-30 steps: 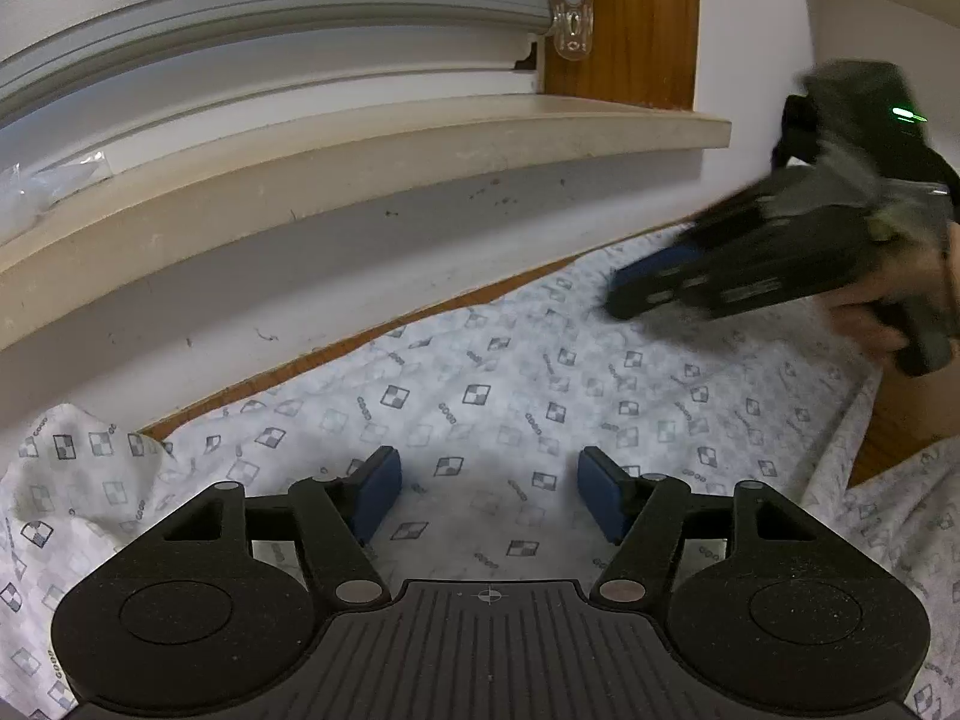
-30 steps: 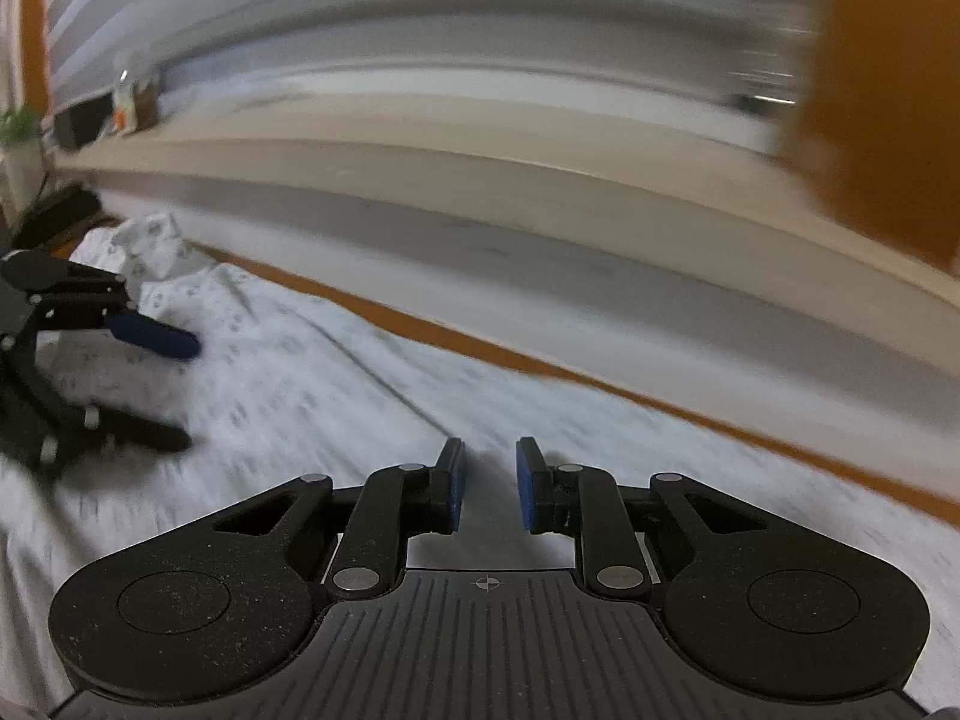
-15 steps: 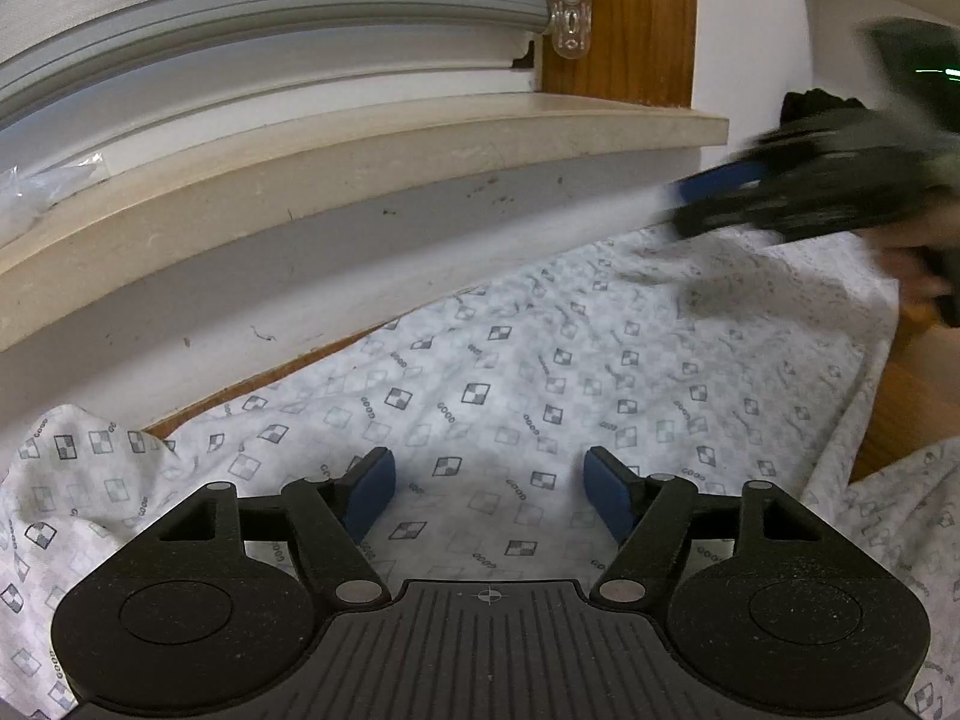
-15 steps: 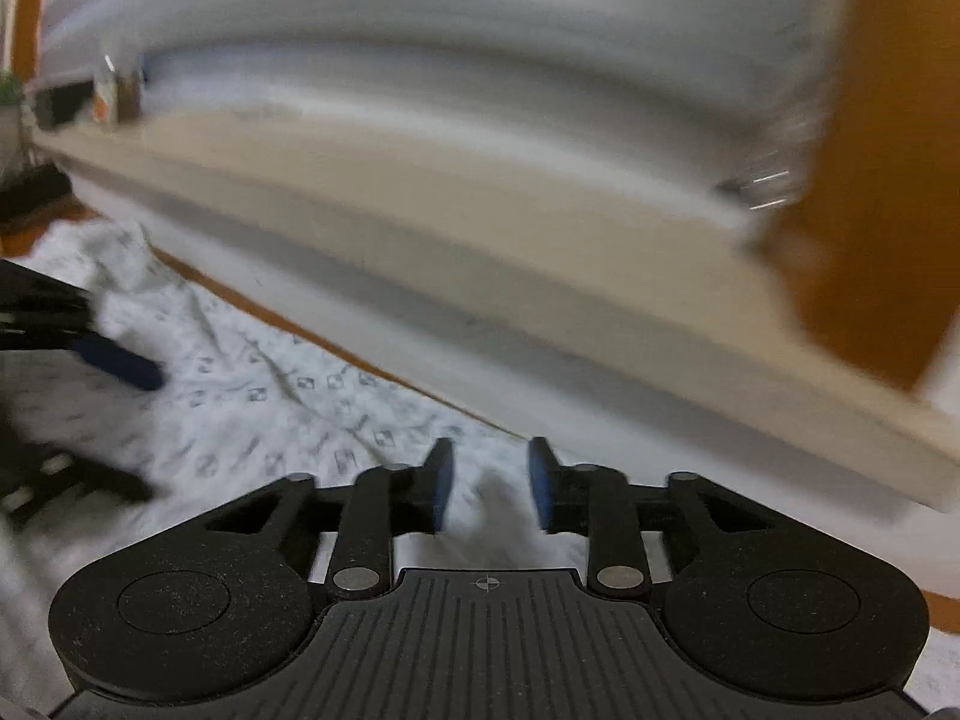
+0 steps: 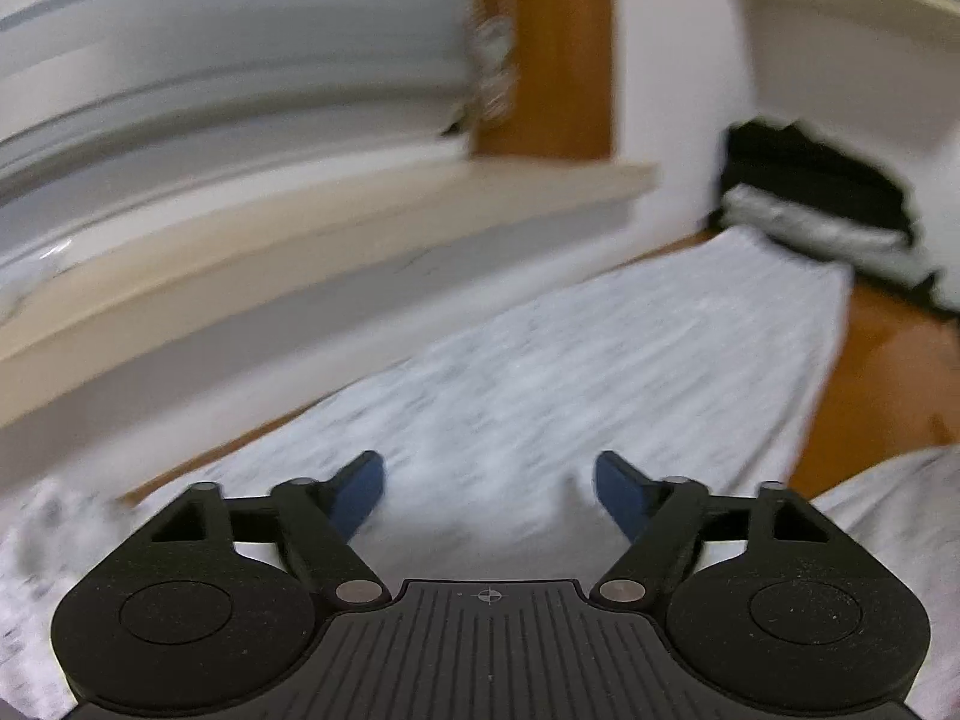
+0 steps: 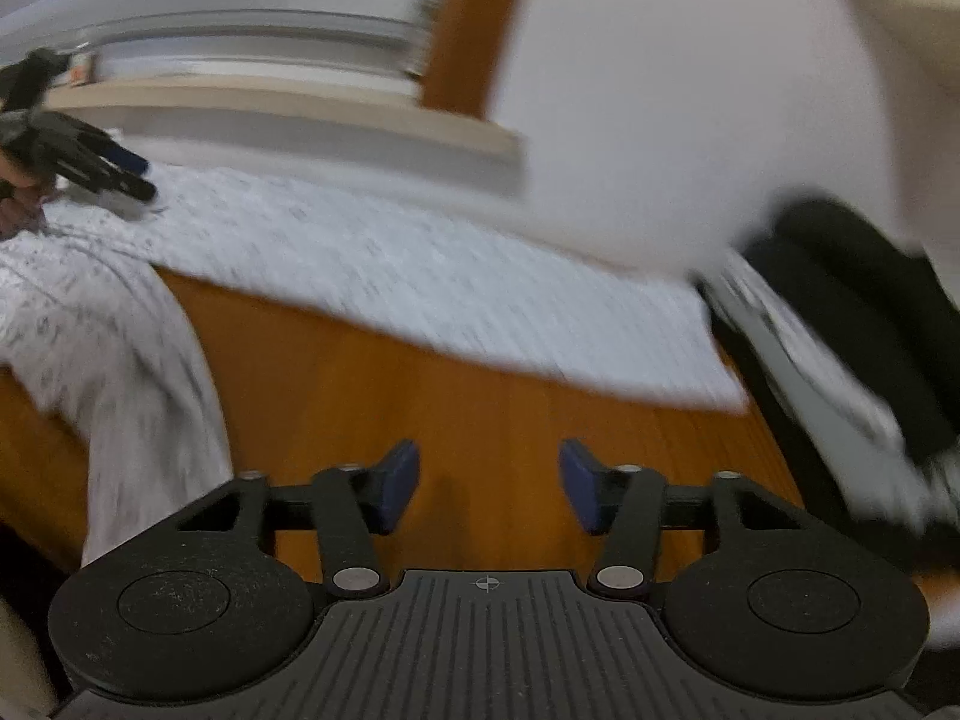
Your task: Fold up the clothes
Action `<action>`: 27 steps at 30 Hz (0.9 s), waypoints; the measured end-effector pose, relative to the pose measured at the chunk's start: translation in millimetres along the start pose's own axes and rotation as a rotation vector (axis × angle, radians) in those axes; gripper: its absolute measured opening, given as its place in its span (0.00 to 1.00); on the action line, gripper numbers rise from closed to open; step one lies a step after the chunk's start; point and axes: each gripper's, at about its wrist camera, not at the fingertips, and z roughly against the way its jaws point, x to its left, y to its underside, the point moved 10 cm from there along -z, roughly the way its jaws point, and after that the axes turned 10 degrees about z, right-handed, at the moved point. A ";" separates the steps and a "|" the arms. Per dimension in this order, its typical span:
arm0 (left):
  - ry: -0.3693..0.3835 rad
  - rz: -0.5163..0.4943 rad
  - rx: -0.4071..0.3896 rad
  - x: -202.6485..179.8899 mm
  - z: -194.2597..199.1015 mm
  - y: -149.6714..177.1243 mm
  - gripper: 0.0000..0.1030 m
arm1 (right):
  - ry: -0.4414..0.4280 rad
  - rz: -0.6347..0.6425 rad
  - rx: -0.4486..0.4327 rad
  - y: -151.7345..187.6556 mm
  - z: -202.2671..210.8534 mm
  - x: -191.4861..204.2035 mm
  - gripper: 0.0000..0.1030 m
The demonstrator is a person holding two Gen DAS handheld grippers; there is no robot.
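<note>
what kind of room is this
Probably a room at home, not a lab: a wooden table set against a windowsill with blinds, a patterned garment spread on it, and folded clothes stacked nearby.

A home room is indicated: beyond the left fingers a beige window sill [image 5: 336, 228] is seen under white blinds [image 5: 228, 60], with a wooden frame [image 5: 546, 48] beside them. A wooden tabletop [image 6: 456, 396] is seen ahead of the right fingers, folded dark clothing [image 6: 852, 300] to their right.

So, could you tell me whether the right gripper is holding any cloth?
No, the right gripper is open over bare wooden table, clear of the cloth.
</note>
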 end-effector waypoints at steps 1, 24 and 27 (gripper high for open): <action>0.029 -0.014 0.003 -10.9 -0.8 -0.6 0.86 | -0.004 -0.018 0.013 8.0 7.2 -1.6 0.43; 0.377 -0.170 0.147 -106.4 -3.5 33.4 0.51 | -0.047 -0.091 0.220 77.5 21.4 48.1 0.46; 0.376 -0.202 0.145 -107.8 -2.2 37.1 0.59 | -0.056 -0.067 0.219 77.8 19.6 56.9 0.46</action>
